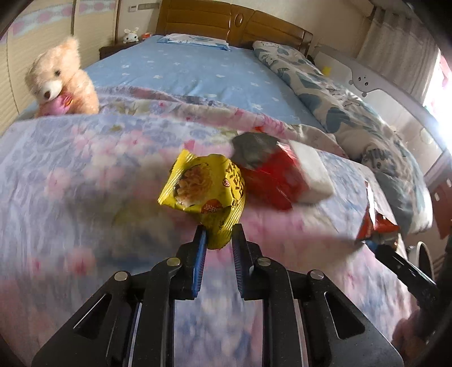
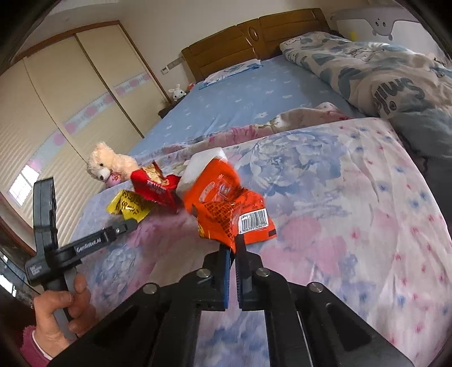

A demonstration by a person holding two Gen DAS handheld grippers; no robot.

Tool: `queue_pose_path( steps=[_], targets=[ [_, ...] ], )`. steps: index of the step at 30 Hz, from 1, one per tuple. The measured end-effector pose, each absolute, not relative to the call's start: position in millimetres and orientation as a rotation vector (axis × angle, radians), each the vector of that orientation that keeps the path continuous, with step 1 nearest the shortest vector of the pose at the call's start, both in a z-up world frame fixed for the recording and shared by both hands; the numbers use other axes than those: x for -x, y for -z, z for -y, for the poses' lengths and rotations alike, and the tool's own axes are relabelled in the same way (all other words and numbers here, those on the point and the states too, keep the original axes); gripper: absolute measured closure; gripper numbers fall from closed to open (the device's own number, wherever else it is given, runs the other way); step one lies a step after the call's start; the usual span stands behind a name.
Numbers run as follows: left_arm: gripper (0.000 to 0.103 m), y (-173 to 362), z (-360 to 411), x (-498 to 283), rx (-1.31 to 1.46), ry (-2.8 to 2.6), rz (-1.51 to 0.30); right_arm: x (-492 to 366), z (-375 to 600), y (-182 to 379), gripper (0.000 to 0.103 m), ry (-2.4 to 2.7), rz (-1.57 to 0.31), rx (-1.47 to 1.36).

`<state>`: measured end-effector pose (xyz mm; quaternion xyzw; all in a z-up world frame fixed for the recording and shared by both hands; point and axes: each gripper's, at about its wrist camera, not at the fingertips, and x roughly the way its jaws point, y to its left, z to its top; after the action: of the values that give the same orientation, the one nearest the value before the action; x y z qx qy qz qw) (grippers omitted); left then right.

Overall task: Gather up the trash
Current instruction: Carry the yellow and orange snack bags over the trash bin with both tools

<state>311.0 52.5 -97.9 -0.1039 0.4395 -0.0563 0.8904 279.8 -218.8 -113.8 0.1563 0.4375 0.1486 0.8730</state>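
Observation:
My left gripper [image 1: 219, 235] is shut on the lower edge of a yellow noodle wrapper [image 1: 204, 186], held just above the floral quilt [image 1: 70, 175]. Behind it lie a red snack packet [image 1: 271, 177] and a white tissue pack [image 1: 310, 172]. My right gripper [image 2: 232, 244] is shut on the corner of an orange snack wrapper [image 2: 226, 206] with a barcode, lifted over the quilt [image 2: 339, 211]. In the right wrist view the yellow wrapper [image 2: 128, 206], the red packet [image 2: 154, 187] and the white tissue pack [image 2: 202, 163] sit to the left. The orange wrapper also shows in the left wrist view [image 1: 373, 223].
A cream teddy bear [image 1: 60, 82] sits at the quilt's far left edge, and it also shows in the right wrist view [image 2: 108, 165]. A rolled patterned duvet [image 1: 353, 110] lies along the right side of the blue-sheeted bed [image 1: 197, 67]. Wooden headboard [image 1: 234, 22] and wardrobe behind.

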Motion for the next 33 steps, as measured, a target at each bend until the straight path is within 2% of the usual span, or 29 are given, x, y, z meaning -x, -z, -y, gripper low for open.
queue_pose_path(
  steps=[13, 33],
  targets=[
    [0.086, 76.8, -9.4, -219.5, 0.226, 0.27, -0.891, -214.5, 242.9, 97.6, 0.1, -0.303, -0.909, -0.345],
    [0.086, 52.8, 96.4, -163.4, 0.086, 0.502, -0.867, -116.9, 314.9, 67.6, 0.1, -0.184, -0.845, -0.376]
  ],
)
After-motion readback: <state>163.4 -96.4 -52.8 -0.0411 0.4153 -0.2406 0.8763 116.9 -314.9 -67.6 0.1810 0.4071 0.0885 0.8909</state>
